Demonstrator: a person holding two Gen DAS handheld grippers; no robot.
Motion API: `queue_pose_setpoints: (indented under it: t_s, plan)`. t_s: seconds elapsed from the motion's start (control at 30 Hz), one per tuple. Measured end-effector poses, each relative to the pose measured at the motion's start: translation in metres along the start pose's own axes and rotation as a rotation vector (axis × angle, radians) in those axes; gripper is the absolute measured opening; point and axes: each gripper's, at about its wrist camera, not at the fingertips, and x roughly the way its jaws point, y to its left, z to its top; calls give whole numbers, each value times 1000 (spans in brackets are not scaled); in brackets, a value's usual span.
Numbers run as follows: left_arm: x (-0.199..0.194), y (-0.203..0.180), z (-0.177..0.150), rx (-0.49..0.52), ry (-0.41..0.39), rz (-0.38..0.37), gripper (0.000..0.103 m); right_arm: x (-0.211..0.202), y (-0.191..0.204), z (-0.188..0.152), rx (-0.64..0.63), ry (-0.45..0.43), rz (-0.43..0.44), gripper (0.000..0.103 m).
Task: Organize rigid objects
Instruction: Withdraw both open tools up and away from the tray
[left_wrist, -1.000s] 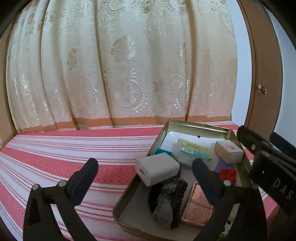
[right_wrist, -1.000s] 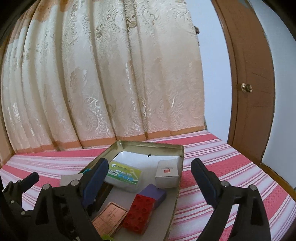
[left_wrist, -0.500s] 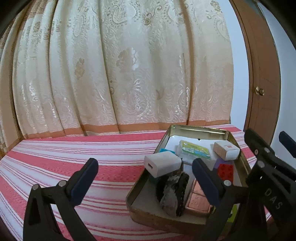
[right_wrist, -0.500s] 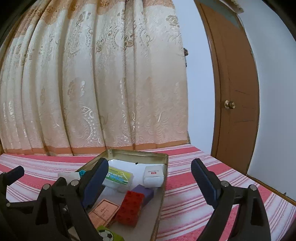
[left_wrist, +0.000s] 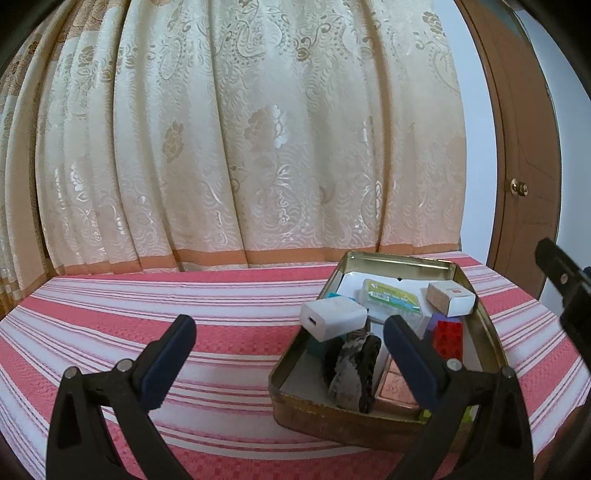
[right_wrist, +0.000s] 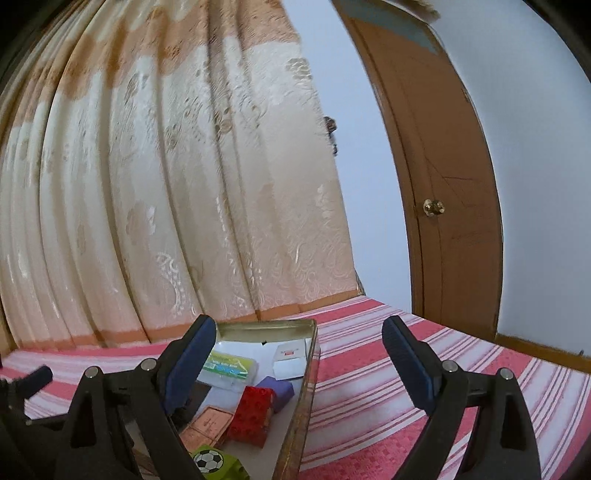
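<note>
A gold metal tin (left_wrist: 332, 415) (right_wrist: 301, 402) sits on the striped cloth, filled with small rigid things. Inside it lie a white charger cube (left_wrist: 332, 318), a dark grey rock (left_wrist: 352, 371), a green-labelled clear case (left_wrist: 391, 300) (right_wrist: 229, 367), a small white box (left_wrist: 450, 298) (right_wrist: 290, 360), a red brick (left_wrist: 448, 338) (right_wrist: 251, 415), a purple block (right_wrist: 280, 391), a copper tile (right_wrist: 207, 430) and a green football block (right_wrist: 216, 461). My left gripper (left_wrist: 288, 360) is open, raised in front of the tin's left edge. My right gripper (right_wrist: 299, 363) is open above the tin's right rim, empty.
The pink and white striped cloth (left_wrist: 147, 332) covers the surface. A cream patterned curtain (left_wrist: 240, 147) hangs right behind it. A brown door (right_wrist: 454, 203) with a brass knob stands at the right. The other gripper's black body (left_wrist: 565, 288) shows at the right edge.
Both grippers have lifted and pulled back from the tin, so it sits lower and smaller in both views. Both stay open and empty. The objects in the tin have not moved.
</note>
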Motion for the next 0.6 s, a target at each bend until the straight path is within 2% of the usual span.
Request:
queue_pose_setpoints:
  t_s: [0.13,0.3,0.6]
  plan:
    - [-5,1,-1,-4,-17,20,103,-5,-5,1,32,-15,4,97]
    - [-2,1,-1,-4,4,17,103,-6,-2,0,17,-24,0,97]
    - [-5,0,-2,0,-6,8,103,-15,2,1,-2,-58,0,97]
